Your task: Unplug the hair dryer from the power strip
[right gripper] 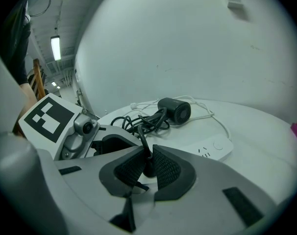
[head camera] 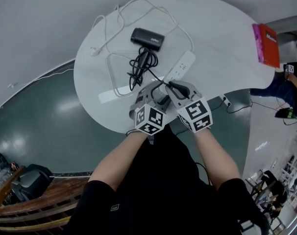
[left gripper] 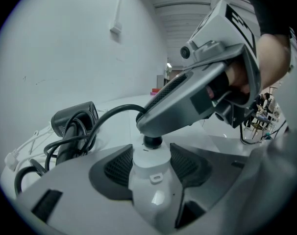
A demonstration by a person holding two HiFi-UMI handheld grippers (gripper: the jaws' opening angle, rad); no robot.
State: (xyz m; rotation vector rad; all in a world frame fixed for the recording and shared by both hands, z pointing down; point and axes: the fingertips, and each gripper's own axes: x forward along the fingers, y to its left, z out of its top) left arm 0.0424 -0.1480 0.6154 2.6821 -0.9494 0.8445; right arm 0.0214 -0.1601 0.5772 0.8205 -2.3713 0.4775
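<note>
A black hair dryer [head camera: 147, 38] lies on the round white table [head camera: 227, 38], with its black cord bundled [head camera: 140, 66] beside it. The white power strip [head camera: 181, 66] runs from mid-table toward me. My left gripper [head camera: 152, 93] is shut on the near end of the power strip [left gripper: 149, 175]. My right gripper [head camera: 174, 88] comes in from above, shut on the dryer's black plug [left gripper: 152, 142], which sits against the strip's top face. In the right gripper view the pads [right gripper: 165, 168] pinch the plug [right gripper: 148, 166], and the dryer [right gripper: 174, 110] lies beyond.
A white cable [head camera: 114, 21] loops across the far left of the table, and a white block [head camera: 111, 96] lies near the front edge. A red and pink book [head camera: 267, 44] sits at the right rim. A person [head camera: 285, 82] stands to the right, and wooden furniture [head camera: 21, 204] is at lower left.
</note>
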